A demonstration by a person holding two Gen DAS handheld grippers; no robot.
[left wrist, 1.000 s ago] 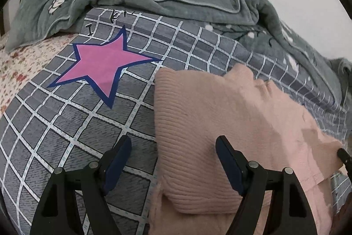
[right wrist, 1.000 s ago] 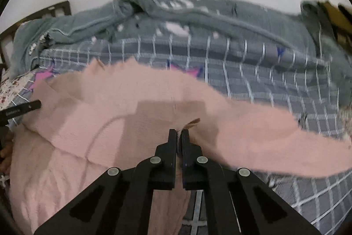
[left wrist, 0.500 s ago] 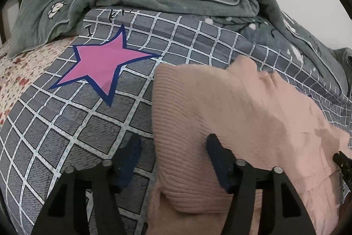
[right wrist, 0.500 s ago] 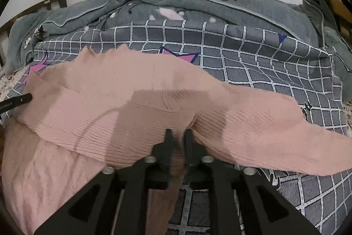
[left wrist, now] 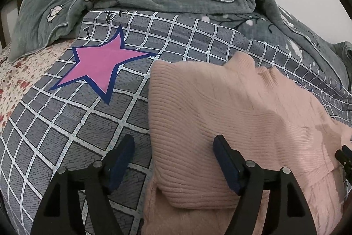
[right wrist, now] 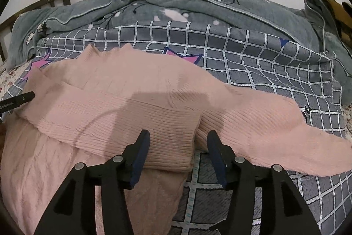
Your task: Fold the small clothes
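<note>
A fold of the sweater (right wrist: 136, 111) is being released as both the right claw (right wrist: 178, 149) and the left claw (left wrist: 173, 160) are spread wider (nothing pinched); the right sleeve (right wrist: 275, 124) is judged next.

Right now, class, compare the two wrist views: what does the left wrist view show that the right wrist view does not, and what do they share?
Only the left wrist view shows the whole pink star and the opening left gripper astride the sweater's folded edge. Only the right wrist view shows the sleeve stretched rightward, a brown item at the far right, and the opening right gripper, fabric between its jaws, unpinched. Both show the pink sweater, checked sheet and grey quilt.
</note>
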